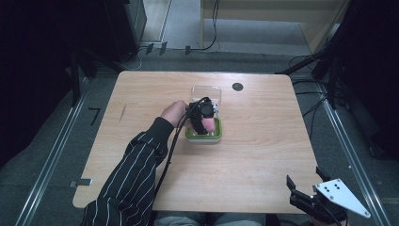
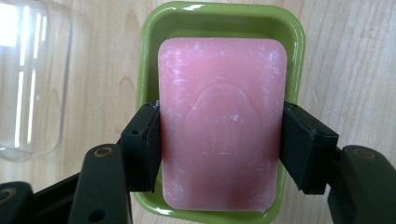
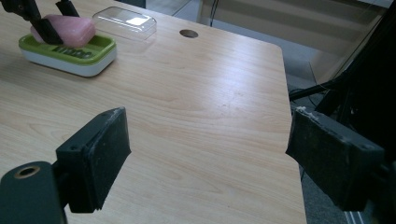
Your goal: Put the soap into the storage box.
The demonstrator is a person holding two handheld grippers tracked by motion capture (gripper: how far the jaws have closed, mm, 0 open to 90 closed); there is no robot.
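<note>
The left gripper (image 2: 219,149) jaws clamp the pink soap (image 2: 222,121) over the green dish (image 2: 294,42); right gripper (image 3: 205,158) jaws gape.

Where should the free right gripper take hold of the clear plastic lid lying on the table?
Grip the clear plastic lid across its two long sides, coming straight down from above. It lies flat beside the green soap dish, low and domed, so the open right gripper fingers can only straddle its narrower width.

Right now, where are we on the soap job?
Done: clear lid is off, lying on the table behind the green dish. In hand: left gripper has both pads on the long sides of the pink soap, over the dish. Right gripper is open and idle at the near edge. Soap in or out: cannot tell.
</note>
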